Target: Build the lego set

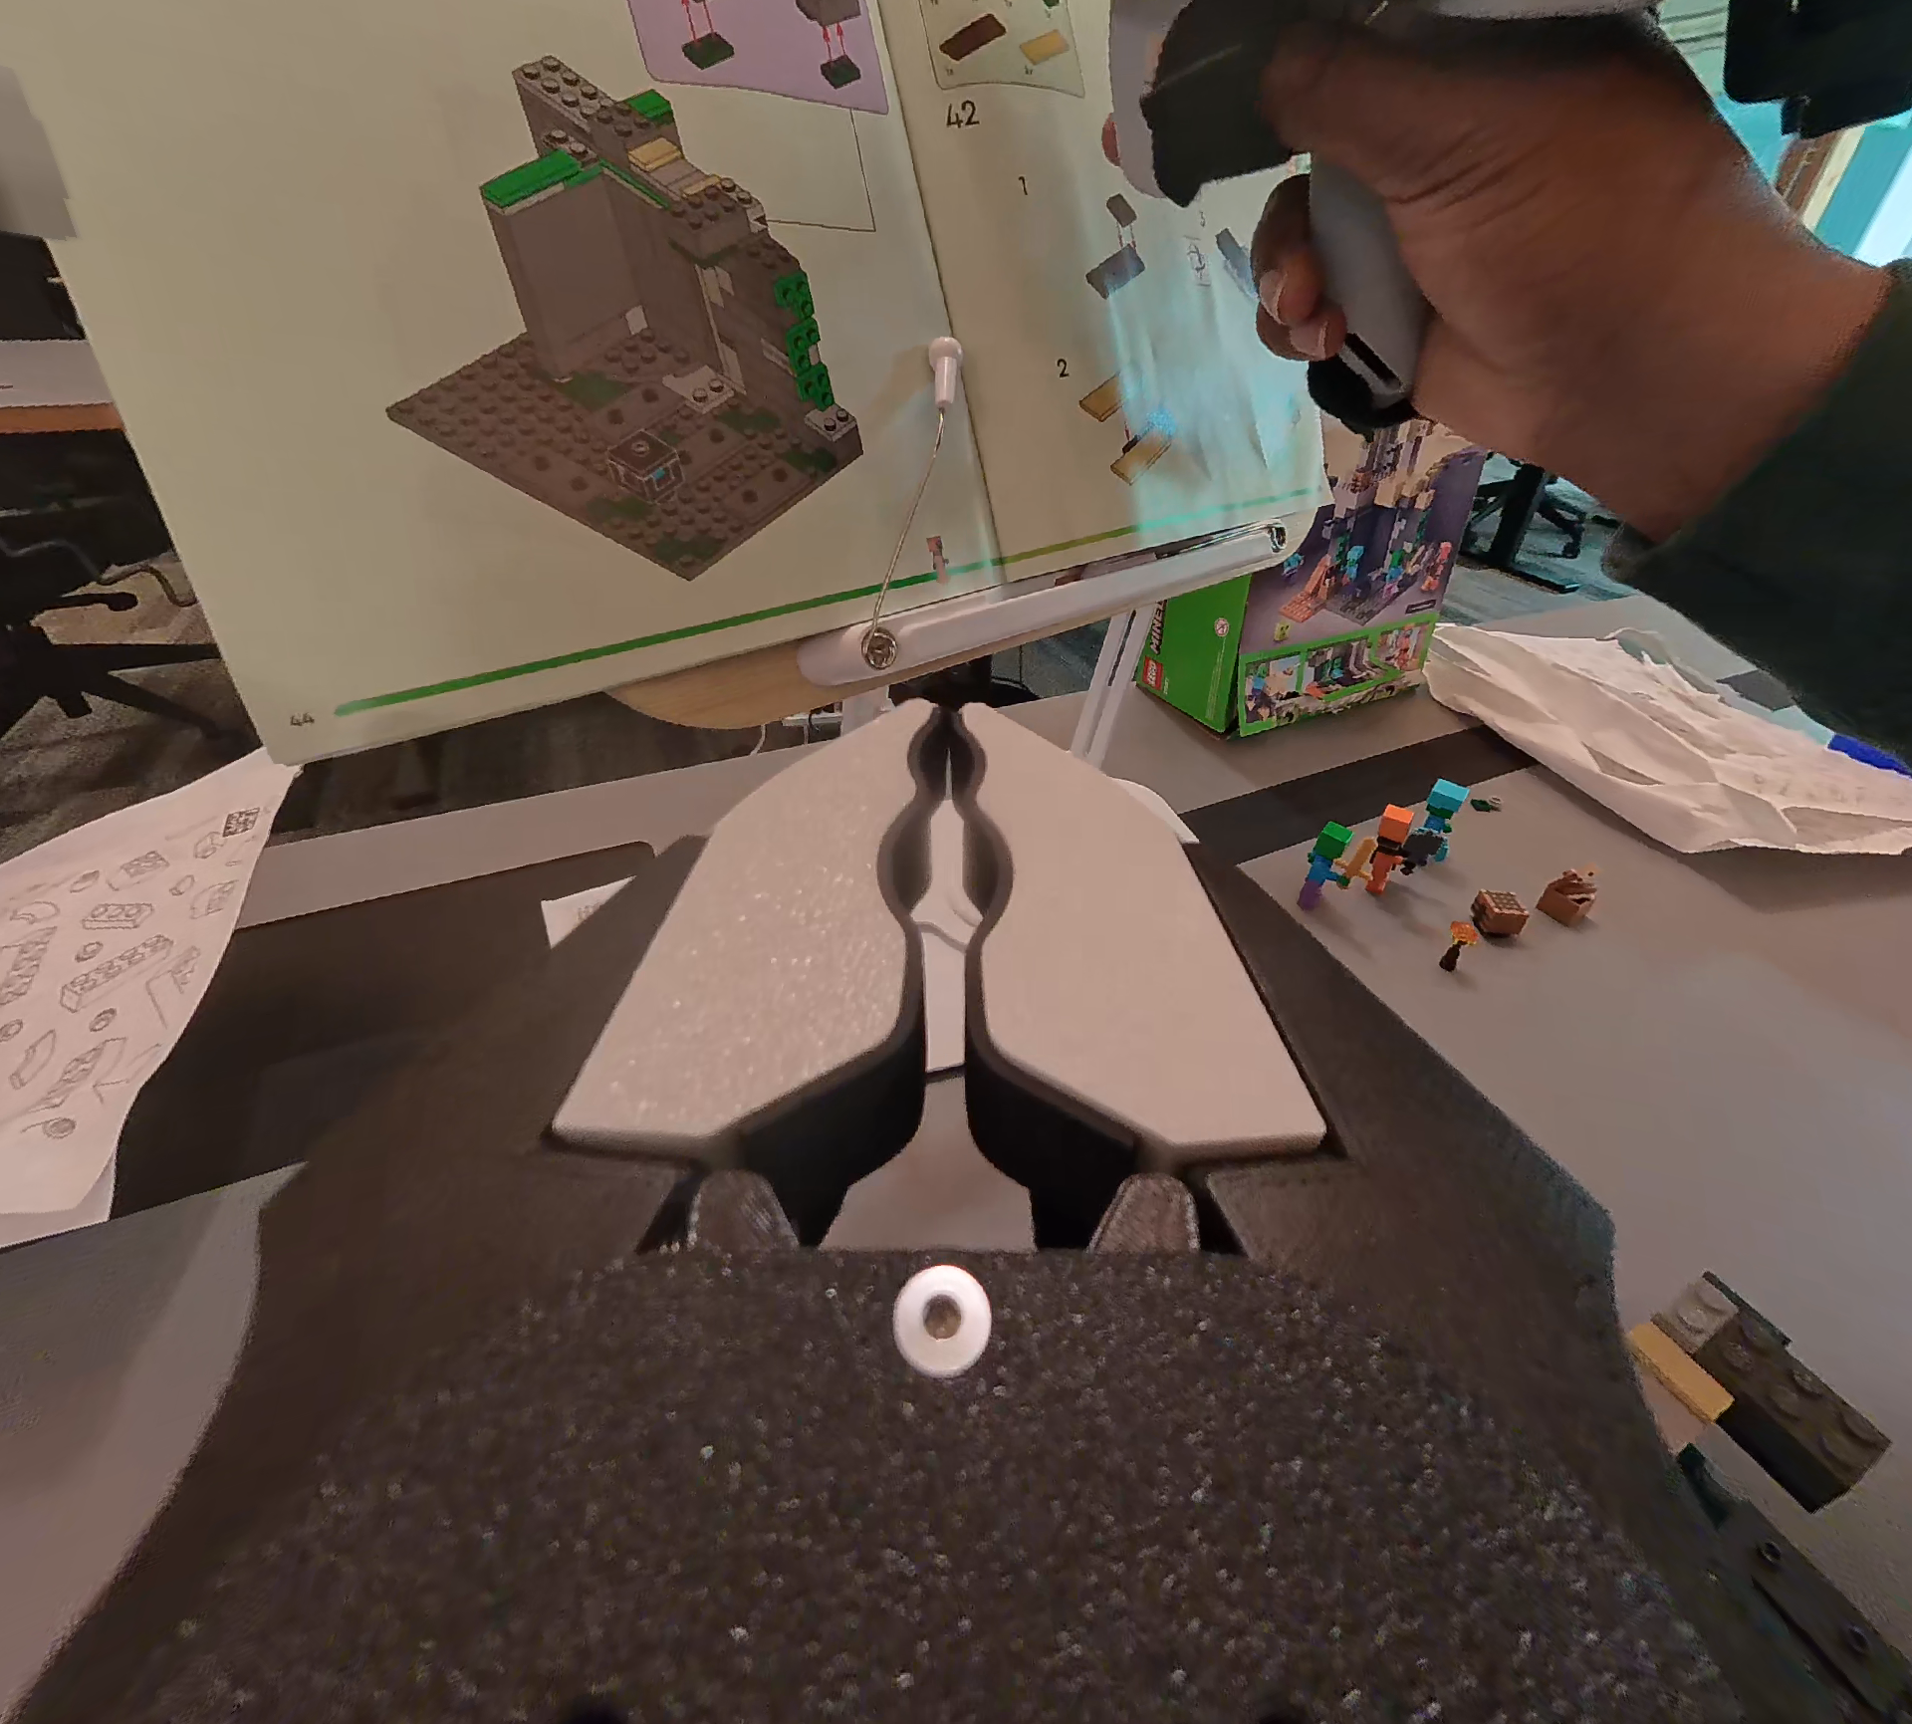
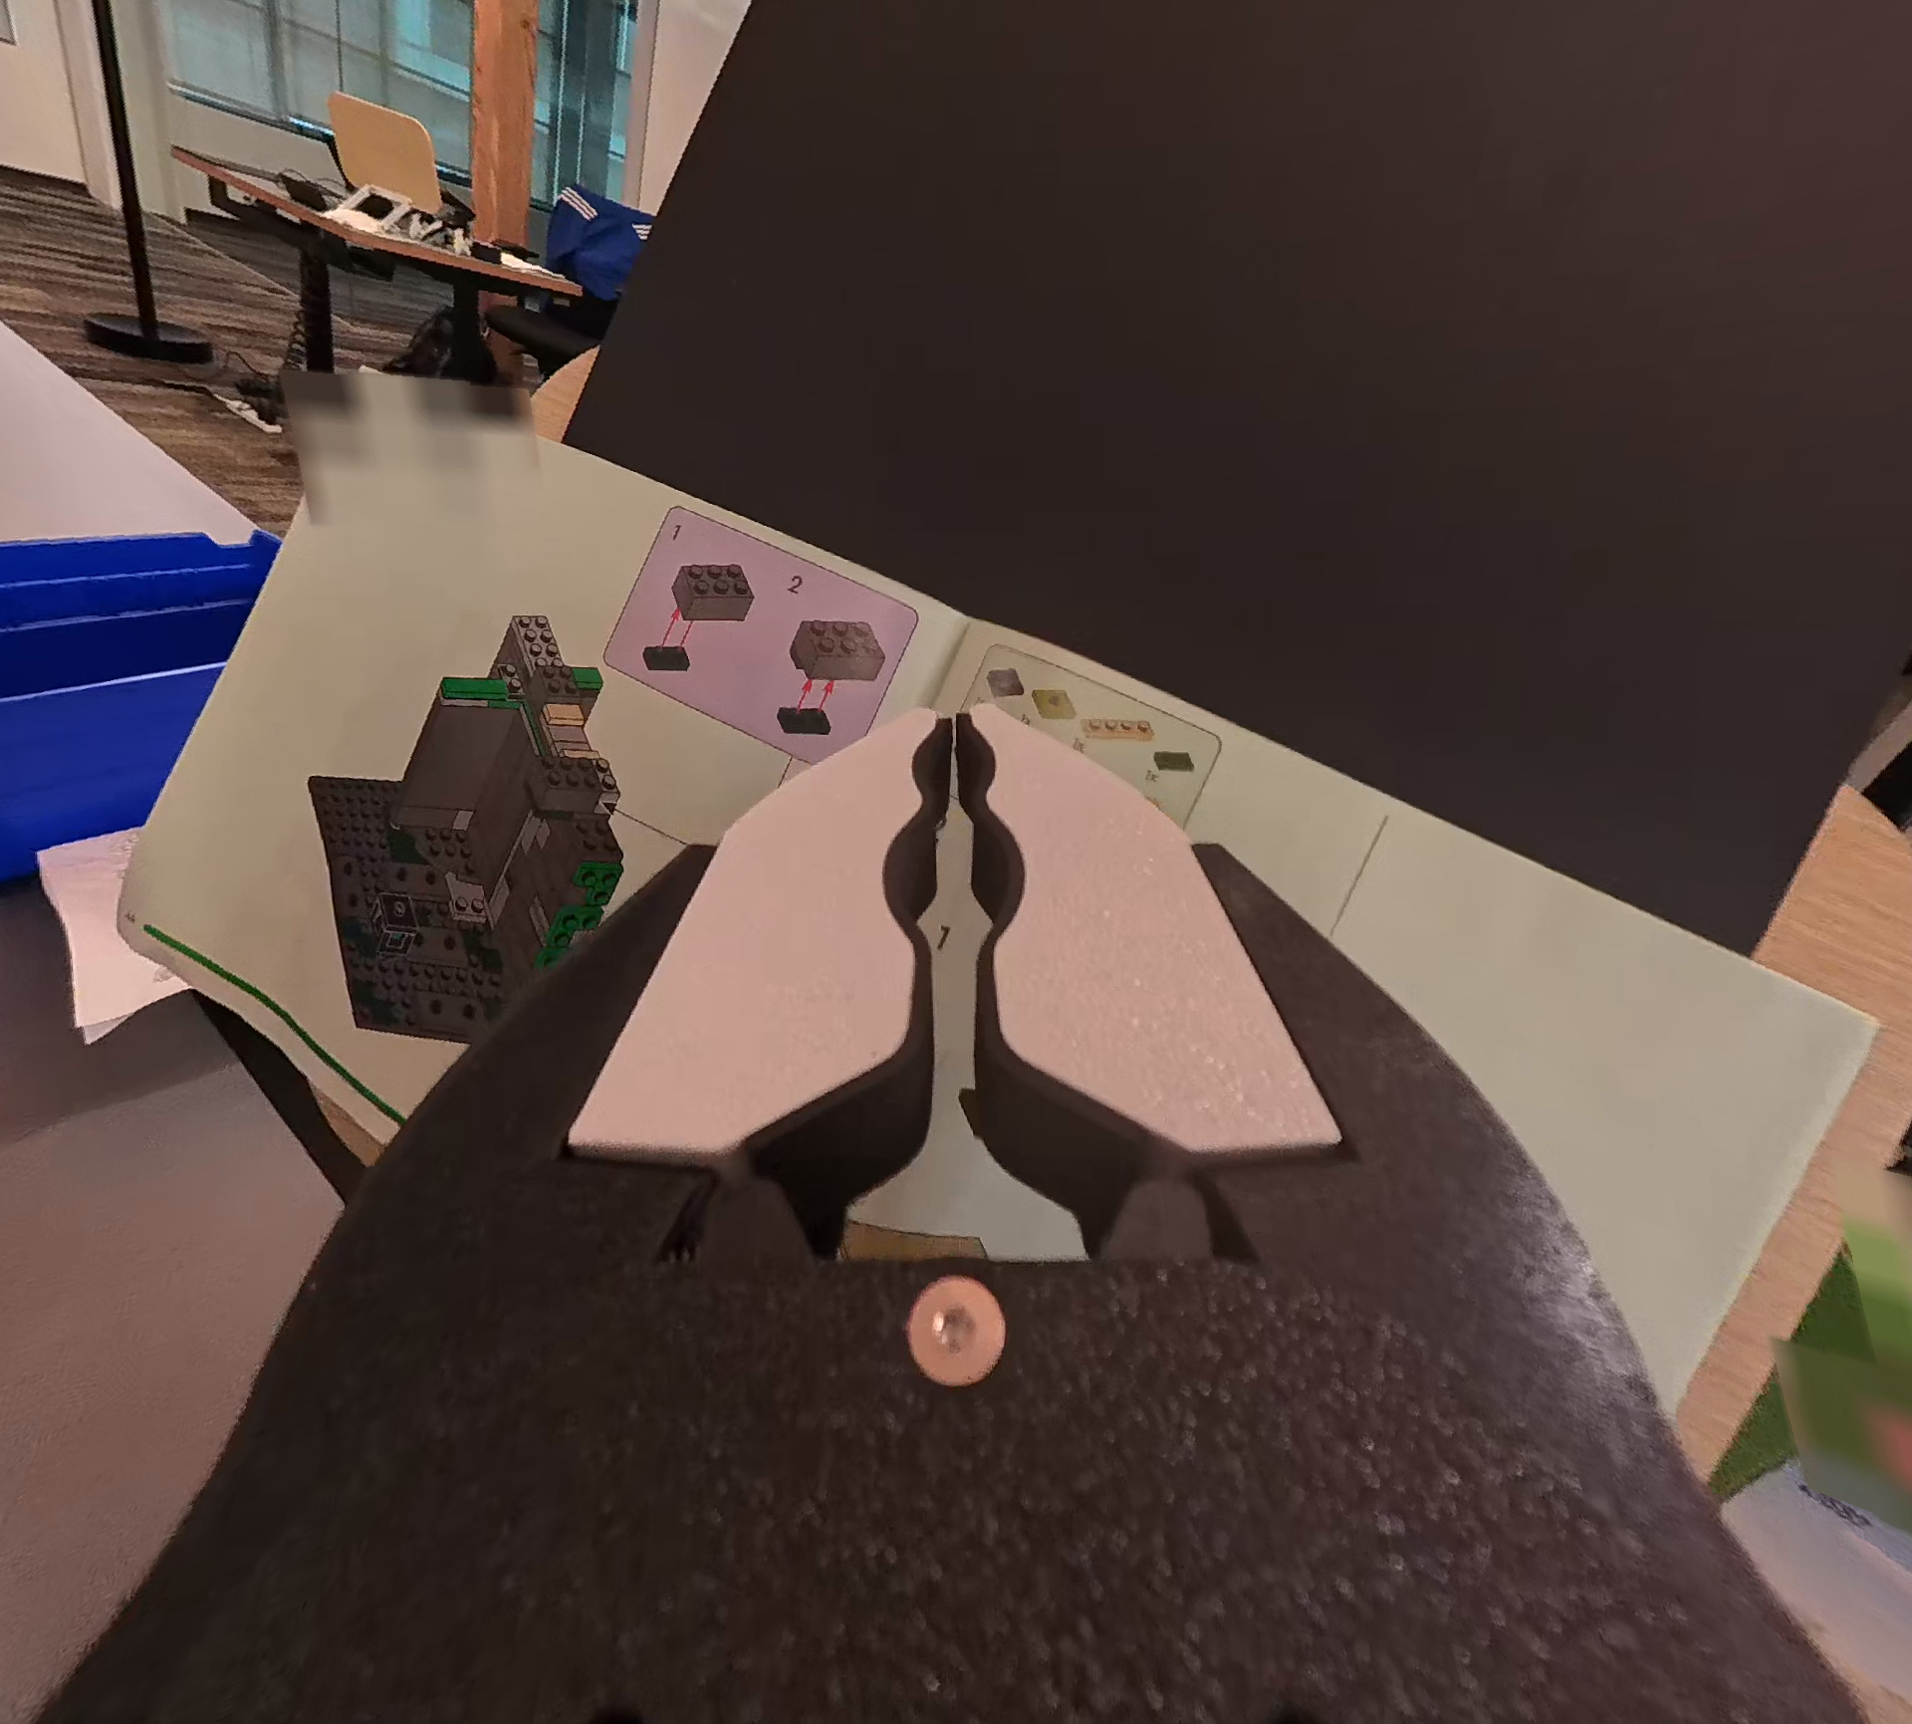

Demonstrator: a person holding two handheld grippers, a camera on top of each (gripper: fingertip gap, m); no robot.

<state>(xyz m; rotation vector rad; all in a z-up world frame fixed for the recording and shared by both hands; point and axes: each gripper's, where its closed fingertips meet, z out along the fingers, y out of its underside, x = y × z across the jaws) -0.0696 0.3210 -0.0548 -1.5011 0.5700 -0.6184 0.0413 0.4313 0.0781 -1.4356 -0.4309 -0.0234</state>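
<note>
A grey worktop is carrying minifigures far right, the instruction booklet propped beyond. Both hand-held grippers, left and right, are sitting nearly closed, empty. A dark lego build is lying cut off near right.

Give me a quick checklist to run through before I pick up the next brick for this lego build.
1. Left claw free to grab: ok, shut with nothing between its fingers.
2. Right claw free: ok, shut and empty, pointed at the booklet.
3. Instruction booklet readable: ok, open on its stand, held by a wire clip.
4. Partly built grey model within reach: cannot tell, only a corner shows at the frame's lower right.
5. Needed loose bricks located: not ok, none in view.
6. Minifigures out of the way: ok, grouped off to the right.
</note>
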